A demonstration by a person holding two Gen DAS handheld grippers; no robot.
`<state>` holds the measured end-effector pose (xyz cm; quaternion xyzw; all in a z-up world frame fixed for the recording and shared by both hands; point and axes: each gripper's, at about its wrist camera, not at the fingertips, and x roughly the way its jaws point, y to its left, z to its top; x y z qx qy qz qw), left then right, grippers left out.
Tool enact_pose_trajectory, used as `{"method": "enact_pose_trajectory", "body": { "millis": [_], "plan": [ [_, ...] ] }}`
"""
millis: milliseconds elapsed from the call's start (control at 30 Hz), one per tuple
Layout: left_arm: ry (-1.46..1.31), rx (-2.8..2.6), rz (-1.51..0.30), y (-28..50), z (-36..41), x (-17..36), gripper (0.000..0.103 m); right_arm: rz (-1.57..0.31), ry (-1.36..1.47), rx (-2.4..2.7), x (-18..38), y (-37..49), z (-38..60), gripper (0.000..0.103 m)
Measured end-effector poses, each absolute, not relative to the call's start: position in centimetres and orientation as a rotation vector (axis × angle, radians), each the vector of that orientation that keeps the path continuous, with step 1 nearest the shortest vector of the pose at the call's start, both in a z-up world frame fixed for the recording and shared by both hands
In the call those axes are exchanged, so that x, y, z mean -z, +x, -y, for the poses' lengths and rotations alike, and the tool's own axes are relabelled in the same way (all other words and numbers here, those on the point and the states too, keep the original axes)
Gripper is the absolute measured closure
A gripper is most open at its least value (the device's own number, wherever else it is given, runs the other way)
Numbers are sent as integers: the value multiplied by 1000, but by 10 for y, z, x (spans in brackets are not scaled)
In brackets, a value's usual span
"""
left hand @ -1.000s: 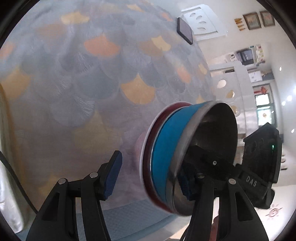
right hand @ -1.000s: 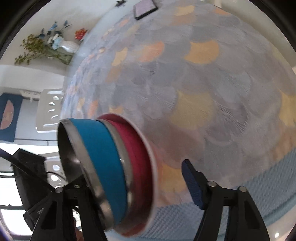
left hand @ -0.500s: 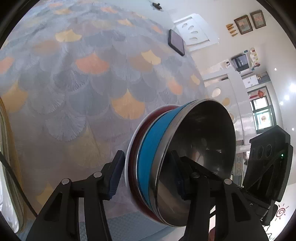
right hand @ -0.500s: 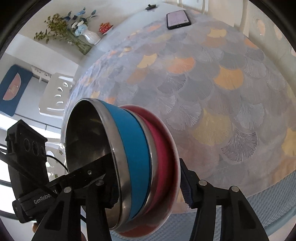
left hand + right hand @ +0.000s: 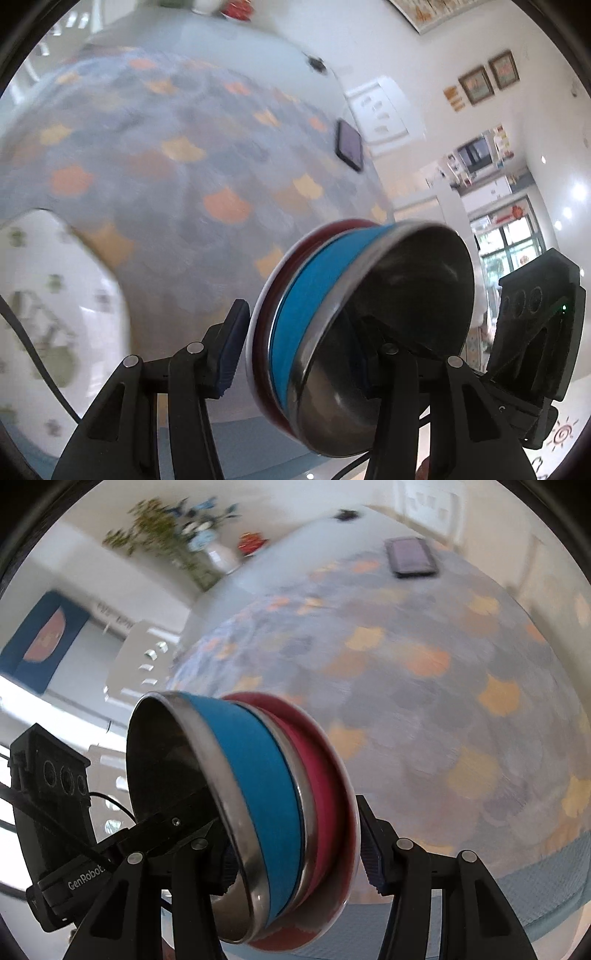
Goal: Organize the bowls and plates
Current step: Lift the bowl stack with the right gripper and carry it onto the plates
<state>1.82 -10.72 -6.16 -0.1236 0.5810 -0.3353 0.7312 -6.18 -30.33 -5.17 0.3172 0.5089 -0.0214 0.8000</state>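
A stack stands between both grippers: a steel bowl with a blue band nested in a red bowl on a white-rimmed red plate. My left gripper is shut on the stack, one finger under the plate, the other inside the steel bowl. My right gripper is shut on the same stack from the opposite side. The stack is held tilted above the scale-patterned tablecloth.
A dark phone lies on the far part of the cloth. A vase of flowers stands at the table's far edge. A white chair shows at lower left in the left wrist view.
Both grippers have lifted the stack higher off the table and tilted back; more of the room and the table's far edge shows. The view is motion-blurred now.
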Motion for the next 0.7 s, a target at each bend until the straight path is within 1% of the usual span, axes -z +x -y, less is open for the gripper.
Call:
{"method": "enact_pose_trajectory", "body": {
  "millis": [200,433,567,700],
  "plan": [
    [-285,603,-1218,32,29,43,58,-1154,678,-87,47,-26,239,51],
    [-345,460,-1235,42,-54,60,58,-1249,629,-204,66,8,148,50],
    [-359,421,-1248,45,-81,75,58,-1317,637,-235,88,19,117,50],
    [-365,427,-1256,45,-93,79,58,-1352,631,-216,97,23,103,50]
  ]
}}
